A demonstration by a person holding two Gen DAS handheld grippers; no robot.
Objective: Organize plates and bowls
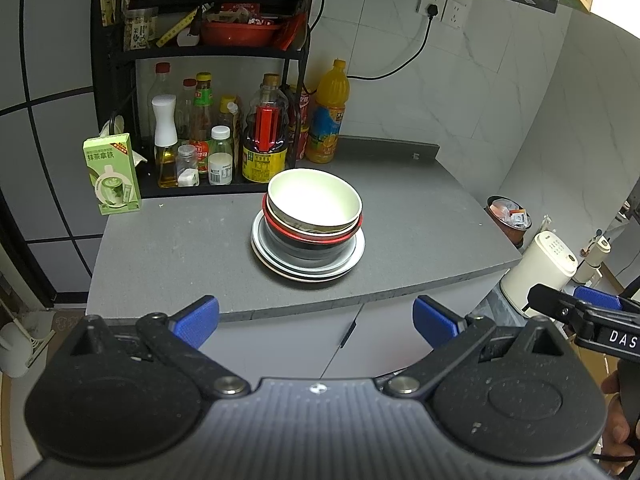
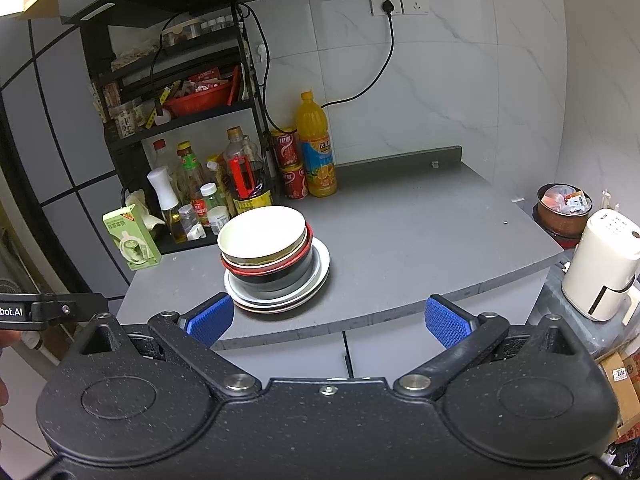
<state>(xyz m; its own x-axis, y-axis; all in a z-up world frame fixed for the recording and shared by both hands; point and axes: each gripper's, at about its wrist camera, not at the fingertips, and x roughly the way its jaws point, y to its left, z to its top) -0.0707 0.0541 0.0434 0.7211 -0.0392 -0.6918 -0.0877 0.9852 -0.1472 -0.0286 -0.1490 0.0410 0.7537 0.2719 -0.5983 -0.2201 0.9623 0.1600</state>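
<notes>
Grey counter carries one stack: the plates at the bottom, a dark bowl with a red rim on them, the cream bowl on top, just in front of the bottles. That suits a finished pile or one awaiting sorting, so if you handle it, take rims squarely and keep it level. Your left gripper and right gripper hover short of the stack, level, spread wide, empty.

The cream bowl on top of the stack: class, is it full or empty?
Empty. The cream bowl sits upright on the red-rimmed bowl, and both wrist views show its bare pale inside with nothing in it.
</notes>
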